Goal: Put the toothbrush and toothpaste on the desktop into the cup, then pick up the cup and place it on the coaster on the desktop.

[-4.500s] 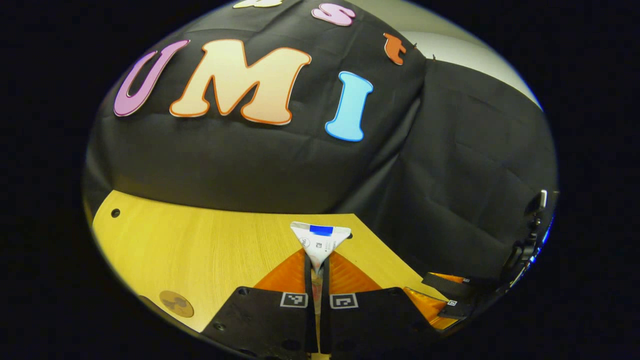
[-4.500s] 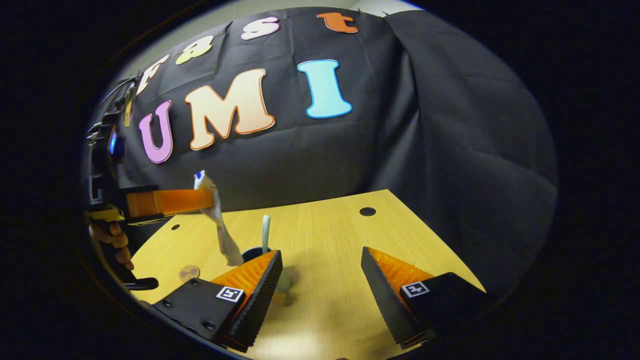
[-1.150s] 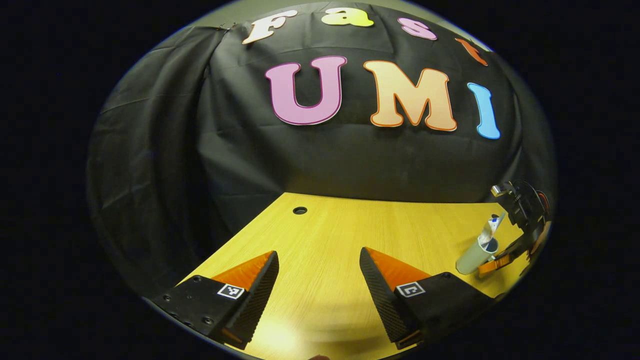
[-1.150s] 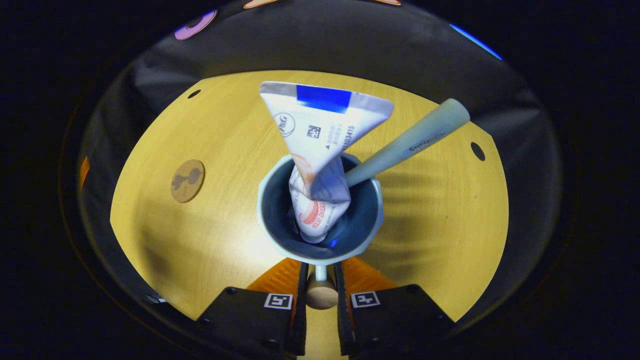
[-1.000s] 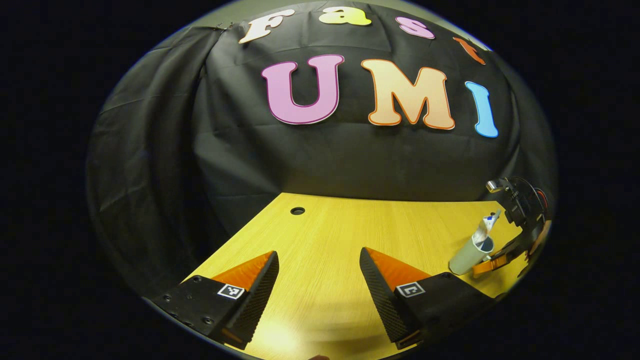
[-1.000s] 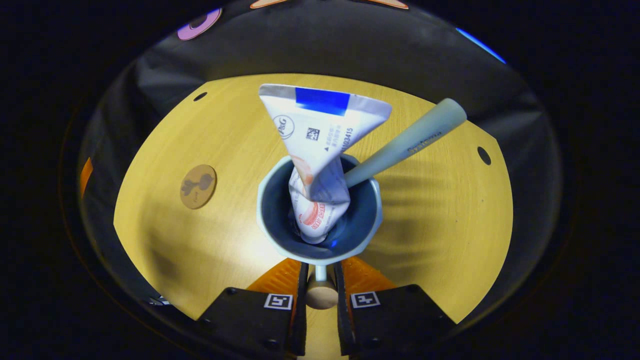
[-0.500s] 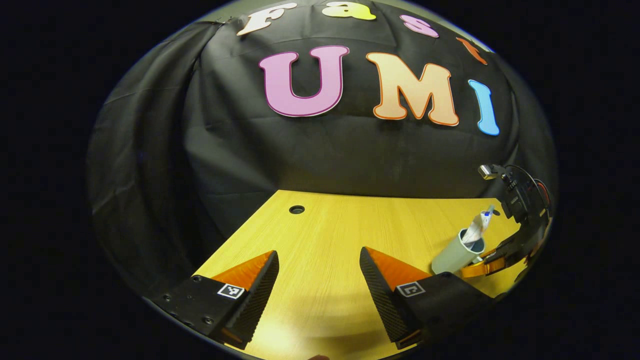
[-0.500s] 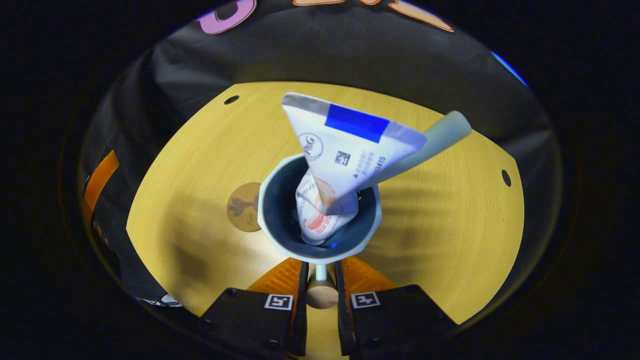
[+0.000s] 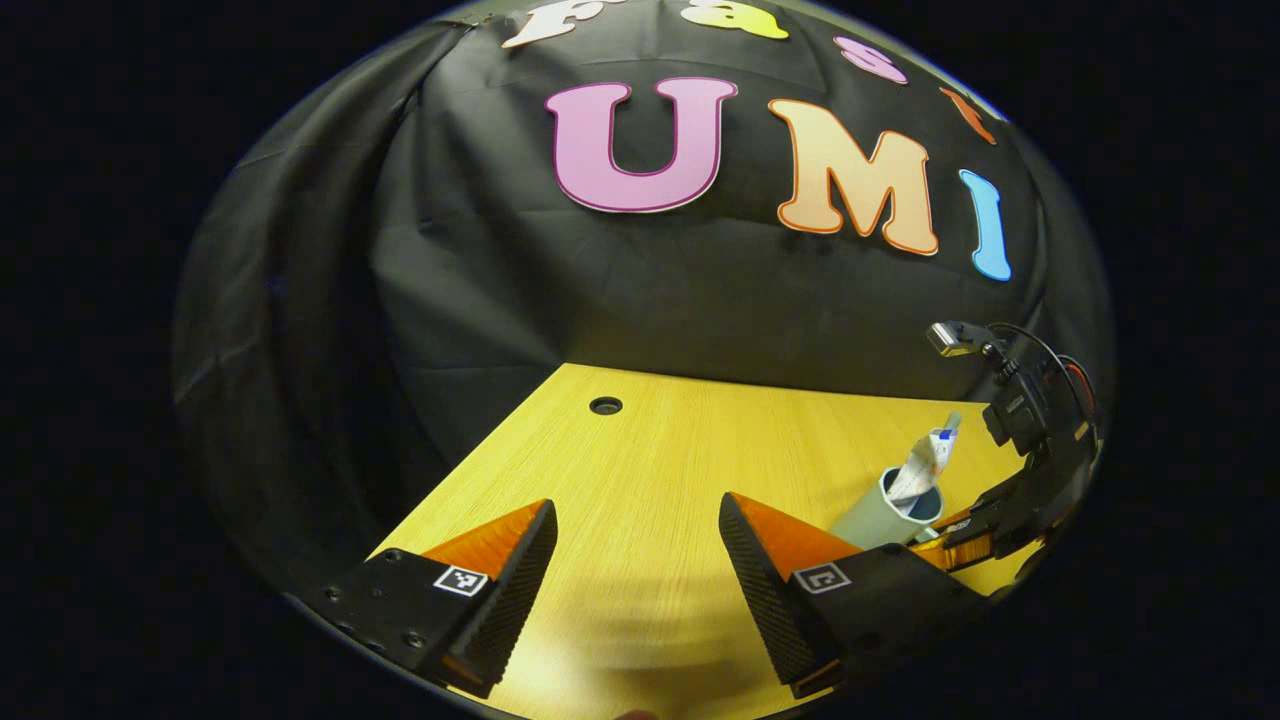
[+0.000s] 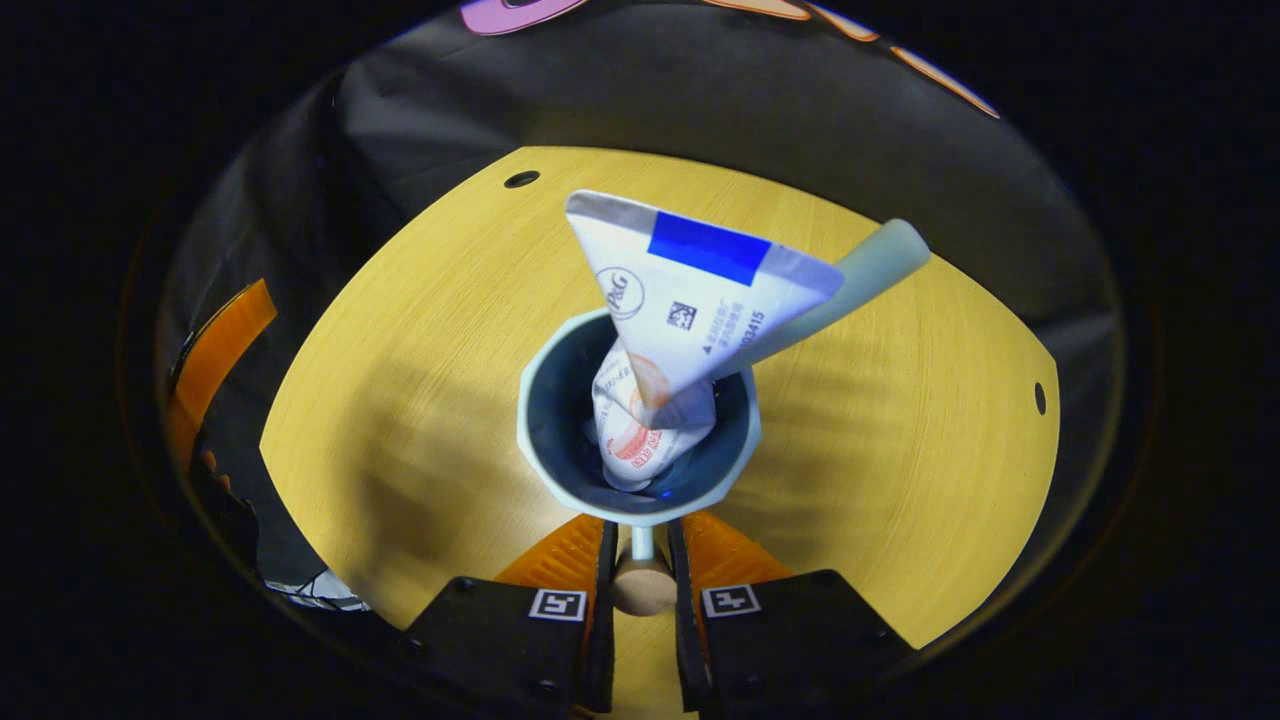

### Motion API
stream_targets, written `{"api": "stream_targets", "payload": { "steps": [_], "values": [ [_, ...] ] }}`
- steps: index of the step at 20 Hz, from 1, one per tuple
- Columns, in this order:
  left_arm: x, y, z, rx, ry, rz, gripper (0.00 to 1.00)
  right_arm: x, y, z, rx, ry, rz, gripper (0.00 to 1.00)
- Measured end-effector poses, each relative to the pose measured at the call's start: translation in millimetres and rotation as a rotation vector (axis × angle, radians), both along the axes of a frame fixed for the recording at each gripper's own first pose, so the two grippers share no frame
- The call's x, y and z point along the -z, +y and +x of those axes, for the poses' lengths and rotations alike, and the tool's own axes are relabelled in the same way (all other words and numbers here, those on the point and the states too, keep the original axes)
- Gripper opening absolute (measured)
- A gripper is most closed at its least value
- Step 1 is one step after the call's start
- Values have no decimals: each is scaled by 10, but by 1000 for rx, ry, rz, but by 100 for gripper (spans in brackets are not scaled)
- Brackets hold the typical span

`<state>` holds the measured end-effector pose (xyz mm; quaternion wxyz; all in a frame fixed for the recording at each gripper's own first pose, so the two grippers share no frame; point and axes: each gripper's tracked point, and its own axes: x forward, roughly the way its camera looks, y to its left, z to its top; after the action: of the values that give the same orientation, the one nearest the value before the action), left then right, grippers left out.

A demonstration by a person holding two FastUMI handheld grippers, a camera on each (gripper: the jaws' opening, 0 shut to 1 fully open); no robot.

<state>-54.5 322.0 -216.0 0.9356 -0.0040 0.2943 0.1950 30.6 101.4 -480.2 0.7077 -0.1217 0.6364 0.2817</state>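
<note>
Now the right gripper (image 10: pixel 640 560), jaws pinching the handle of the cup (image 10: pixel 640 505) with toothpaste (image 10: pixel 690 300) and toothbrush (image 10: pixel 860 270) inside, has carried it over the coaster, hidden beneath, while the left gripper (image 9: pixel 635 550) idles spread open; lowering comes next, I reckon.

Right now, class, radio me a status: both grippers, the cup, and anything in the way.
Right gripper shut on cup handle. Toothpaste and toothbrush in cup. Left gripper open, holding nothing, over desktop. Nothing in the way.
</note>
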Motion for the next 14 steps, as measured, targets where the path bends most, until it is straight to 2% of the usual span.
{"api": "stream_targets", "payload": {
  "steps": [3, 4, 6, 7, 8, 9, 10, 12, 13, 14],
  "values": [
    [34, 37, -28, -10, 4, -10, 94, -67, -75, 25, -32, 16, -23, 28],
    [46, 34, -27, -11, 4, -12, 94, -99, -95, 99, -42, 0, -25, 24],
    [55, 28, -38, -12, 11, -20, 94, -206, -171, 176, -37, -7, -30, 25],
    [53, 29, -40, -15, 12, -22, 94, -314, -166, 231, -39, -8, -27, 29],
    [58, 20, -38, -16, 13, -24, 94, -388, -175, 296, -44, -26, -20, 27],
    [55, 11, -33, -14, 12, -25, 94, -473, -189, 333, -44, -45, -4, 37],
    [60, -5, -33, -6, 15, -26, 94, -585, -211, 392, -40, -68, 8, 43],
    [47, -144, -3, 22, 12, -23, 95, -718, -242, 350, -25, -112, 40, 87],
    [49, -227, 35, 32, 12, -24, 95, -775, -283, 360, -7, -140, 57, 96],
    [23, -312, 81, 45, 6, -27, 95, -851, -341, 400, 17, -175, 79, 99]
  ]
}}
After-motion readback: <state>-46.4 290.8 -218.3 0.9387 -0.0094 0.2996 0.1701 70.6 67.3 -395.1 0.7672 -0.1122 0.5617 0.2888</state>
